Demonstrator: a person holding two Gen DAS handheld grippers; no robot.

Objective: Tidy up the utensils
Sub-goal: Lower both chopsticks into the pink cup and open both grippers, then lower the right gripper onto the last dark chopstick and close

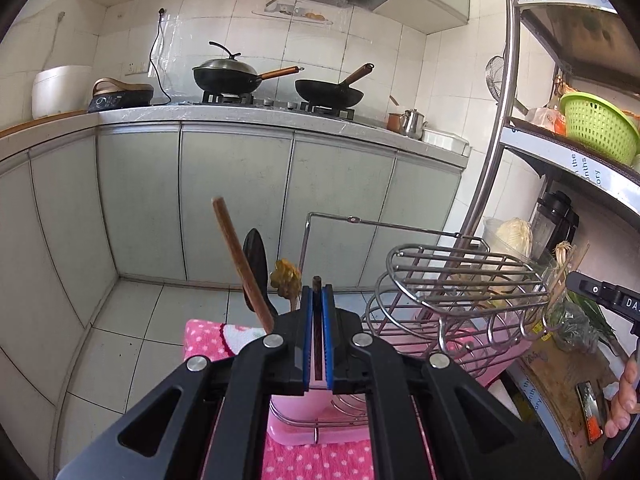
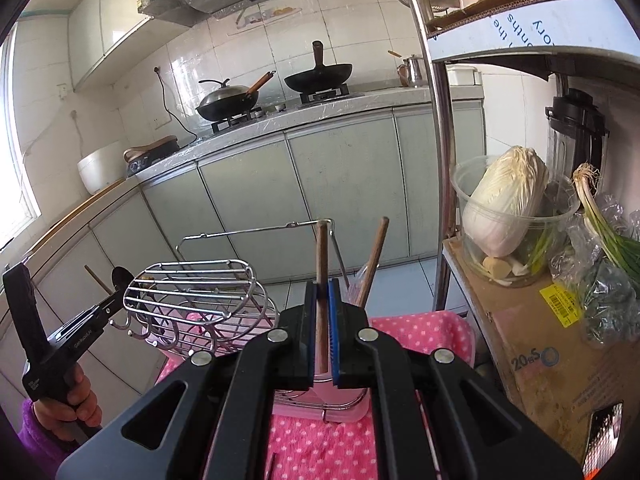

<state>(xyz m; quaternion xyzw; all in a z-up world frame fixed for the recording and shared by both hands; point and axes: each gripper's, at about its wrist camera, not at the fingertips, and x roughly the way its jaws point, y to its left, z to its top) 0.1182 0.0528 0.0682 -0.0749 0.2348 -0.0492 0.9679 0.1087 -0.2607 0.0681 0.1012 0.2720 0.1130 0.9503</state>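
My left gripper [image 1: 317, 300] is shut on a dark wooden utensil handle [image 1: 317, 332] that stands upright between its blue pads. A second wooden handle [image 1: 240, 264], a black spatula head [image 1: 256, 260] and a yellowish utensil [image 1: 285, 276] stand just left of it. My right gripper [image 2: 322, 300] is shut on a brown wooden handle [image 2: 321, 276]; another wooden handle [image 2: 374, 264] leans just to its right. A chrome wire rack [image 1: 460, 280] stands over a pink tray [image 1: 312, 424], and the rack also shows in the right wrist view [image 2: 200, 292]. The utensils' lower ends are hidden.
A pink polka-dot towel [image 2: 420, 332] covers the surface. A metal shelf pole [image 2: 440, 160] rises at right, with a cabbage in a clear bowl [image 2: 508, 216] and a cardboard box [image 2: 540, 352]. A counter with woks [image 1: 228, 76] runs along the far wall.
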